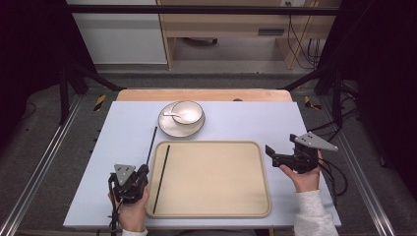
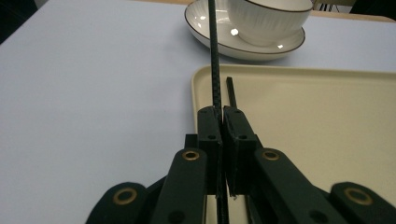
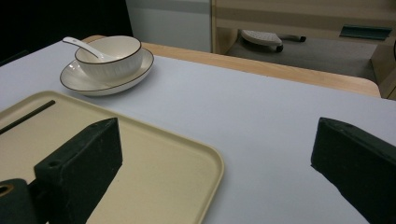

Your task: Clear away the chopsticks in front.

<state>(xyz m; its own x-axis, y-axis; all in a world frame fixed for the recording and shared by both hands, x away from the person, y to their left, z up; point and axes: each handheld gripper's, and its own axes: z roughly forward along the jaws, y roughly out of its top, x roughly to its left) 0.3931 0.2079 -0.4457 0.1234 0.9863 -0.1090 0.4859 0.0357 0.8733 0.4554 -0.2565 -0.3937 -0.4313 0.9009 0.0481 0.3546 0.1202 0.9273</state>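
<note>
My left gripper (image 1: pixel 144 170) (image 2: pixel 222 112) is shut on a thin black chopstick (image 1: pixel 151 145) (image 2: pixel 214 56), just left of the beige tray (image 1: pixel 216 177) (image 2: pixel 303 116) (image 3: pixel 154 177). The stick points away towards the plate. A second black chopstick (image 1: pixel 161 179) (image 2: pixel 230 91) (image 3: pixel 28 116) lies flat in the tray along its left side. Behind the tray, a white bowl (image 1: pixel 187 112) (image 2: pixel 268 18) (image 3: pixel 109 58) with a white spoon (image 1: pixel 172 114) (image 3: pixel 81 45) in it sits on a dark-rimmed plate (image 1: pixel 169 130) (image 2: pixel 261 49) (image 3: pixel 93 86). My right gripper (image 1: pixel 282 145) (image 3: pixel 215 130) is open beside the tray's right edge, holding nothing.
The pale blue table top (image 1: pixel 255 120) has bare room right of the plate and on both sides of the tray. A wooden strip (image 1: pixel 204 95) runs along its far edge. Dark frame posts (image 1: pixel 66 88) stand off the table's far corners.
</note>
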